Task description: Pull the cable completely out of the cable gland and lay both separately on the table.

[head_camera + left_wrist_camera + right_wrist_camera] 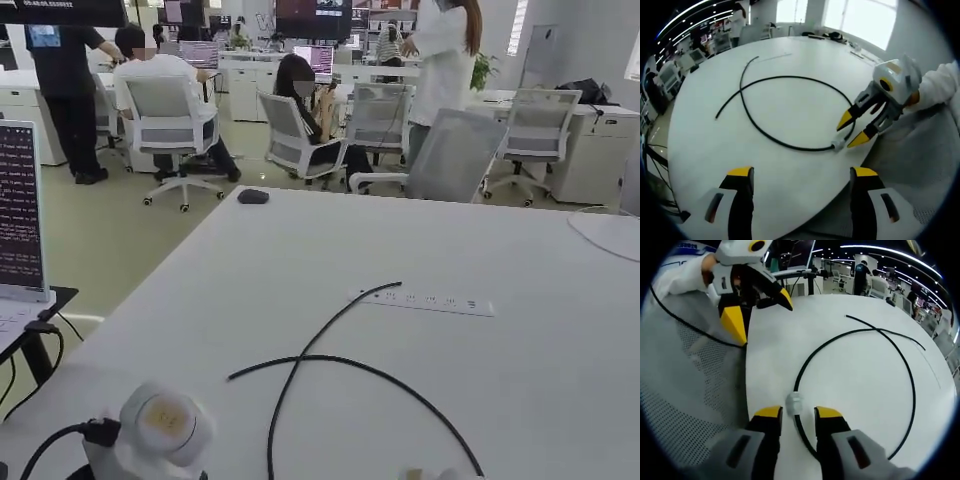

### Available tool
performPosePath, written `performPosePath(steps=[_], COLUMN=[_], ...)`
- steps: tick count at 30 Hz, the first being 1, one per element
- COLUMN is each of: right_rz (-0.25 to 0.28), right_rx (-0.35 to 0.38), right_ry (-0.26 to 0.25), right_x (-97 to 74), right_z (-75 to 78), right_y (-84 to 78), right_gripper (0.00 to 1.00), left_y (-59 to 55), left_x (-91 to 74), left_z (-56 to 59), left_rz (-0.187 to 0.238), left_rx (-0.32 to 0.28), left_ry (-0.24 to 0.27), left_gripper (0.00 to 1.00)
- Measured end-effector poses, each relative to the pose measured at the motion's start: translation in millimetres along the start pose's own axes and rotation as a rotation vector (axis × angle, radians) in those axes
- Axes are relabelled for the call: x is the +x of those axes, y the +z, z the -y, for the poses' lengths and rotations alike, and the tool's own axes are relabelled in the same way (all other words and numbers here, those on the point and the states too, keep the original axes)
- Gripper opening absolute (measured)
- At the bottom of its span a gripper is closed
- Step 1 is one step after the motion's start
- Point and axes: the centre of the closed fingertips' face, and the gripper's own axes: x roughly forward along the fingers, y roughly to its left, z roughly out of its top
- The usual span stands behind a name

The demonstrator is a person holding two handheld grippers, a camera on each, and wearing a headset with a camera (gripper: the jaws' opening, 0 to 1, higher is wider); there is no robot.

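A long black cable (pixel 330 365) lies in a crossed loop on the white table (pixel 540 380). Its near end carries a small white cable gland (pixel 794 402), also seen as the gland (pixel 838 145). My right gripper (pixel 797 412) stands open at the table's near edge, one jaw on each side of the gland, without touching it. From the left gripper view the right gripper (pixel 852 131) has its yellow tips just above the gland. My left gripper (pixel 802 172) is open wide and holds nothing; the left gripper (pixel 760 312) hovers off the table's edge.
A white power strip (pixel 425 300) lies beyond the cable loop. A small dark object (pixel 253 196) sits at the far table edge. A screen (pixel 20 210) stands at the left. Office chairs and people fill the room behind. A gripper's white housing (pixel 160 425) shows at the near left.
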Motion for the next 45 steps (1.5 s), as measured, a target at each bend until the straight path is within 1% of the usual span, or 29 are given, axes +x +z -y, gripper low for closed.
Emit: performPosePath(steps=[7, 11, 13, 15, 18, 19, 22, 24, 25, 30, 34, 37, 39, 41, 42, 43, 44, 45], right_rz=[-0.020, -0.036, -0.029, -0.020, -0.032, -0.037, -0.037, -0.025, -0.031, -0.021, -0.017, 0.000, 0.008, 0.021, 0.034, 0.037, 0.042, 0.048], right_rx=[-0.021, -0.042, -0.059, -0.055, -0.052, -0.063, -0.051, -0.050, -0.045, -0.036, -0.075, -0.097, -0.104, -0.114, -0.119, -0.122, -0.135, -0.144], right_ry=[0.002, 0.006, -0.001, -0.007, -0.010, -0.004, -0.006, -0.012, -0.012, 0.000, 0.014, 0.024, 0.023, 0.019, 0.017, 0.016, 0.011, 0.007], right_x=[7.5, 9.5, 9.2, 10.1, 13.2, 13.0, 11.9, 9.4, 8.2, -1.3, -11.3, -19.0, -25.3, -34.0, -40.0, -42.2, -48.5, -53.0], right_z=[-2.6, -4.3, -4.2, -4.0, -3.0, -3.5, -2.1, 0.4, 1.3, 0.7, -1.7, -3.4, -2.3, -0.3, 1.2, 1.8, 3.9, 5.6], right_y=[-1.8, -5.7, -4.9, -5.1, -8.9, -10.3, -10.4, -8.3, -8.8, -6.3, -2.5, 3.0, 6.6, 12.0, 16.4, 17.8, 21.7, 24.4], right_gripper=[0.24, 0.16, 0.13, 0.13, 0.13, 0.13, 0.12, 0.12, 0.12, 0.11, 0.11, 0.11, 0.10, 0.10, 0.10, 0.10, 0.10, 0.10], left_y=[1.2, 2.5, 2.6, 2.6, 2.4, 2.4, 2.6, 4.3, 5.2, 11.4, 18.3, 27.1, 34.8, 43.8, 49.6, 52.0, 57.0, 61.2], left_x=[-1.3, -1.5, -1.2, -1.0, -0.8, -0.7, -1.0, -1.2, -1.3, -2.9, -5.1, -8.5, -12.2, -15.5, -16.4, -16.5, -17.4, -18.1], left_z=[-1.5, -1.4, -1.2, -0.6, -0.6, -0.6, -1.0, -1.6, -1.6, -1.7, -1.1, -0.4, 0.0, 4.0, 9.0, 12.0, 19.7, 25.5], left_rz=[0.005, 0.009, 0.010, 0.010, 0.009, 0.009, 0.010, 0.020, 0.025, 0.062, 0.093, 0.131, 0.168, 0.215, 0.248, 0.261, 0.286, 0.304], left_rx=[-0.004, -0.001, 0.003, 0.006, 0.008, 0.009, 0.009, 0.014, 0.017, 0.036, 0.056, 0.069, 0.085, 0.085, 0.084, 0.087, 0.087, 0.095], left_ry=[0.004, 0.005, 0.005, 0.004, 0.003, 0.003, 0.004, 0.007, 0.008, 0.012, 0.018, 0.023, 0.028, 0.015, -0.012, -0.028, -0.065, -0.088], left_gripper=[0.78, 0.77, 0.77, 0.77, 0.76, 0.76, 0.75, 0.75, 0.75, 0.74, 0.73, 0.70, 0.67, 0.67, 0.67, 0.67, 0.68, 0.68])
